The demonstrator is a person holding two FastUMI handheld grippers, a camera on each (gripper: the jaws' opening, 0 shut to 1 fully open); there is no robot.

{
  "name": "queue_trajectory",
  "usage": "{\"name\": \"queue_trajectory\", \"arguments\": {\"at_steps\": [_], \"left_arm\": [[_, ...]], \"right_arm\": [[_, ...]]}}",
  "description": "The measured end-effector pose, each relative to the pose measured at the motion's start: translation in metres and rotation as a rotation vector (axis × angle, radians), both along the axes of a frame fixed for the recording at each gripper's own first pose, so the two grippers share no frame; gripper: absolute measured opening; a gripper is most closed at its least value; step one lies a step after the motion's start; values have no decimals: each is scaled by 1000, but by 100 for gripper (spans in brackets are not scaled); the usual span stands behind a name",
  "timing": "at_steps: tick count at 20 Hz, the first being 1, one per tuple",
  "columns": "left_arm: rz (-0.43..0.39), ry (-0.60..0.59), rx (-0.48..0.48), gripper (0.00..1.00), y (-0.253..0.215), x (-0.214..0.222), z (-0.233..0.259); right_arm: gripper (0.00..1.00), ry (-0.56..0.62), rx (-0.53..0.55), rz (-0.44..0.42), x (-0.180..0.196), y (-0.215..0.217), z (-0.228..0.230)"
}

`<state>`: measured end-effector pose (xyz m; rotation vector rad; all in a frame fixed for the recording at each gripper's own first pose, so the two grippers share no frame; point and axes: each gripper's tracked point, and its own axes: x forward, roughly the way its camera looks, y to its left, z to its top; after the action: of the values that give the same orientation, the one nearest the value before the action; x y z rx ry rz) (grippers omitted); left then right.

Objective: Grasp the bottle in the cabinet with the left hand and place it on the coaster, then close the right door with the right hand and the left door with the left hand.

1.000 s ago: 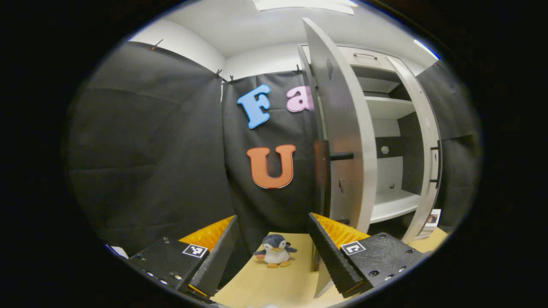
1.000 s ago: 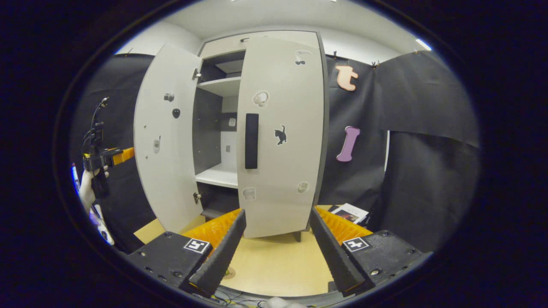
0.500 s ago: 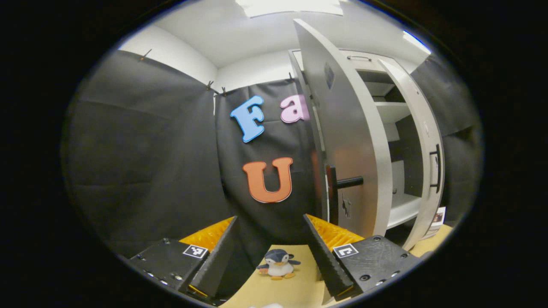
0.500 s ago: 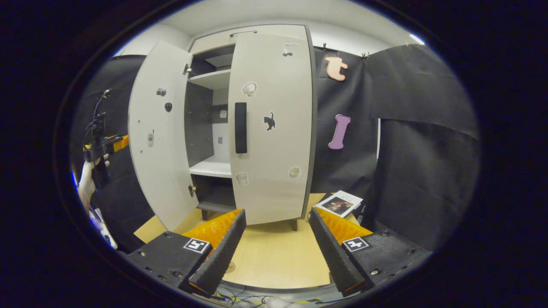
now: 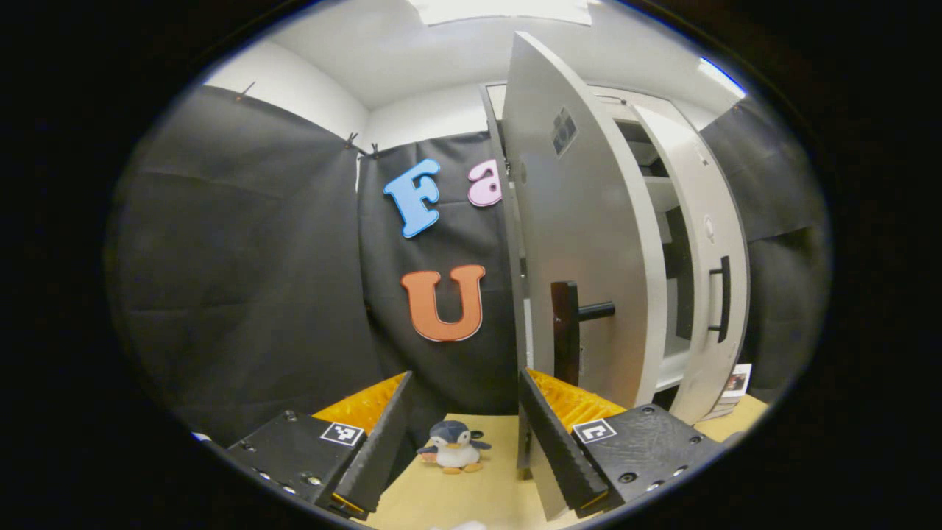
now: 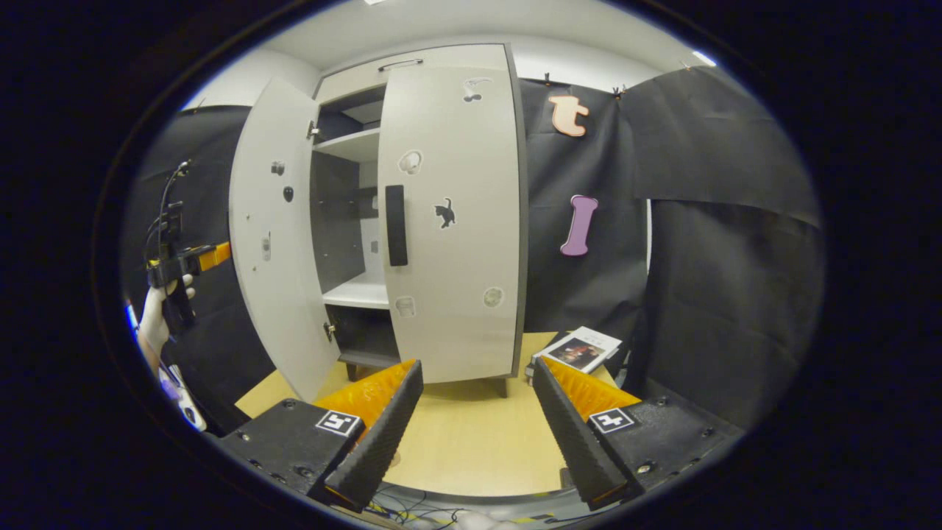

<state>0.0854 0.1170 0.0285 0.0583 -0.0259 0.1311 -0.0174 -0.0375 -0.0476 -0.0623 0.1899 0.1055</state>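
While the left door [image 5: 581, 243] stands partly open, its tall side runs straight up and down, and its front face with the dark handle [image 5: 565, 331] shows in the left gripper view. The left gripper [image 5: 464, 434] hangs just in front of this door with its two fingers spread wide apart, holding nothing. Its right finger [image 5: 559, 449] is very near the door's bottom edge; I cannot tell if they touch. A little toy penguin [image 5: 452, 446] sits on the wooden table [image 5: 441, 500] between the fingers, farther back.

In the right gripper view, the right door [image 6: 449, 213] looks shut or almost shut, tall and upright, with its long dark handle [image 6: 396, 224] running up and down. The cabinet [image 6: 353, 213] shows white shelves through the gap. The right gripper [image 6: 471, 434] is spread open and empty, well back from the cabinet. A hand [image 6: 158, 316] holds the other gripper beside the left door. A small booklet [image 6: 578, 348] lies on the table by the cabinet.
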Motion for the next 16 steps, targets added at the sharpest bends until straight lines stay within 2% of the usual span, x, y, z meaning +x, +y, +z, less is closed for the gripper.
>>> {"name": "queue_trajectory", "arguments": {"at_steps": [9, 16], "left_arm": [[-91, 4, 1, 88, -49, 12, 1], [-170, 13, -1, 94, -87, 23, 3]], "right_arm": [[98, -14, -26, 11, -3, -8, 12], [98, -30, -27, 8, -7, -2, 15]]}}
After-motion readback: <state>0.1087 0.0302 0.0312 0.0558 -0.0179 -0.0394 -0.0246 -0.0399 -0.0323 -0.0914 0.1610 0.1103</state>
